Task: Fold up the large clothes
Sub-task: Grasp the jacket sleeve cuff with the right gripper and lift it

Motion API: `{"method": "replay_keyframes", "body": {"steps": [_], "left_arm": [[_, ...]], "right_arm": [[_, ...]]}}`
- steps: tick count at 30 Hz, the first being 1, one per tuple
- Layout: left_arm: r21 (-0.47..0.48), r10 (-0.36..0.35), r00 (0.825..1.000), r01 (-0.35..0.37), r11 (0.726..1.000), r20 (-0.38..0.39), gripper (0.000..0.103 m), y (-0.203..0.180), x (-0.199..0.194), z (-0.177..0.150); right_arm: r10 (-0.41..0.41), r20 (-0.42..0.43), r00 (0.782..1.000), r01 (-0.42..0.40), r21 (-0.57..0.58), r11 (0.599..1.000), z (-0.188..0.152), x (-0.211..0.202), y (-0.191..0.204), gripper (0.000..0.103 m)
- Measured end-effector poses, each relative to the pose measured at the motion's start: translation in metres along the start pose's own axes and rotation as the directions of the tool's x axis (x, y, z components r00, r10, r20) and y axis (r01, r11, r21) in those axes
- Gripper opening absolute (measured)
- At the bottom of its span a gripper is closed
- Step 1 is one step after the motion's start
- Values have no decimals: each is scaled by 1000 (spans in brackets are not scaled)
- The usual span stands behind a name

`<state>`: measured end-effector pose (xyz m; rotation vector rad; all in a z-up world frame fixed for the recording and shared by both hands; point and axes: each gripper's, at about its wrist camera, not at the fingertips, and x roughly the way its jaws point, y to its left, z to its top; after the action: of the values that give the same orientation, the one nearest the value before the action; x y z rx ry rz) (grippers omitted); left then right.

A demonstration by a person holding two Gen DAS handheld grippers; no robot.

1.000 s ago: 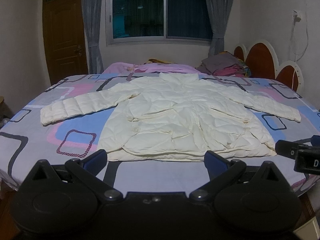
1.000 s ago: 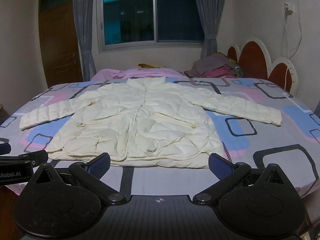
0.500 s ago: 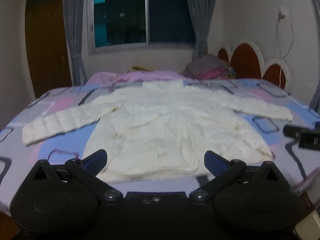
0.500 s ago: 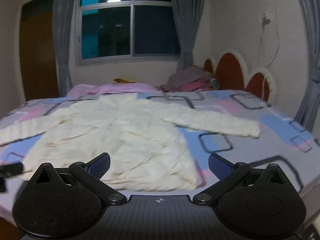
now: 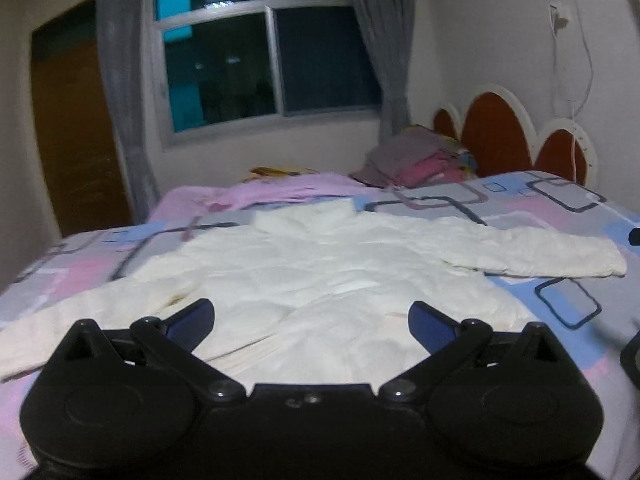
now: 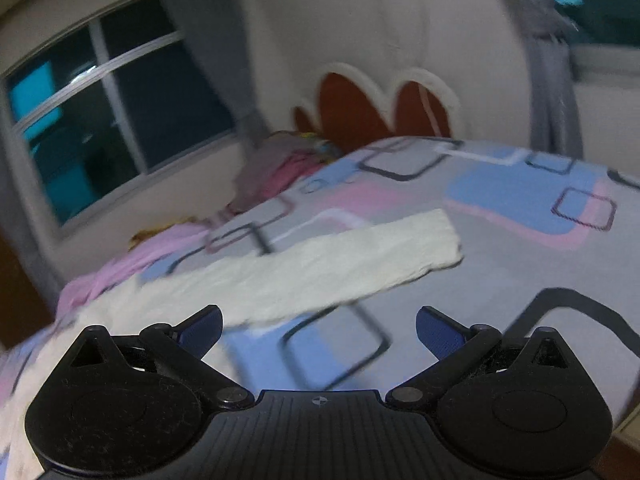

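Observation:
A cream quilted jacket (image 5: pixel 320 276) lies flat and face up on the bed, collar toward the window, both sleeves spread out sideways. My left gripper (image 5: pixel 312 320) hangs open over the jacket's lower body, nothing between its blue fingertips. In the right wrist view the jacket's right sleeve (image 6: pixel 328 264) stretches across the patterned sheet, its cuff to the right. My right gripper (image 6: pixel 320 326) stands open just in front of that sleeve, holding nothing. This view is tilted and blurred.
The bed (image 5: pixel 560 216) has a grey, pink and blue patterned sheet. A pile of folded clothes (image 5: pixel 416 160) sits by the red and white headboard (image 5: pixel 500 136). A pink cloth (image 5: pixel 280 188) lies beyond the collar. A window and a brown door (image 5: pixel 76 136) stand behind.
Both grippers have moved forward over the bed. The left now hangs over the jacket's body. The right has swung right and tilted toward the right sleeve. Both stay open.

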<state>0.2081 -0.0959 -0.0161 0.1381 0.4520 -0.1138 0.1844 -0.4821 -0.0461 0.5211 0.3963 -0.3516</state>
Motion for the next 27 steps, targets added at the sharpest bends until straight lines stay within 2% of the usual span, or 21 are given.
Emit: {"method": "replay_keyframes", "body": {"steps": [1, 2, 3, 8, 12, 15, 16, 19, 23, 27], "left_arm": [[-13, -13, 1000, 13, 1000, -9, 103, -4, 11, 4], [-28, -9, 1000, 9, 1000, -18, 103, -6, 20, 6], [-45, 1, 1000, -2, 999, -29, 103, -10, 31, 10], [-118, 3, 995, -15, 993, -99, 103, -13, 77, 21], [-106, 33, 986, -51, 993, -163, 103, -20, 104, 28], [-86, 72, 980, -89, 992, -187, 103, -17, 109, 33], [-76, 86, 979, -101, 992, -187, 103, -16, 109, 34], [-48, 132, 973, -144, 988, -191, 103, -9, 109, 33], [-63, 168, 960, -186, 980, -224, 103, 4, 116, 30], [-92, 186, 953, -213, 973, -238, 103, 19, 124, 32]], "right_arm": [[-9, -16, 1000, 9, 19, 1000, 7, 16, -12, 76], [-10, -42, 999, 12, 44, 999, 14, 32, -23, 61], [-15, -63, 998, 20, 73, 997, 20, 48, -35, 56], [-34, -115, 993, 51, 151, 987, 31, 94, -76, 56], [-22, -168, 986, 59, 221, 974, 25, 123, -100, 56], [8, -204, 979, 58, 315, 947, 17, 142, -116, 37], [13, -208, 978, 60, 343, 937, 14, 146, -120, 36], [27, -165, 986, 44, 406, 913, 10, 147, -131, 36], [41, -130, 991, 27, 477, 878, 8, 143, -142, 36], [17, -131, 991, 46, 464, 885, 11, 140, -142, 34]]}}
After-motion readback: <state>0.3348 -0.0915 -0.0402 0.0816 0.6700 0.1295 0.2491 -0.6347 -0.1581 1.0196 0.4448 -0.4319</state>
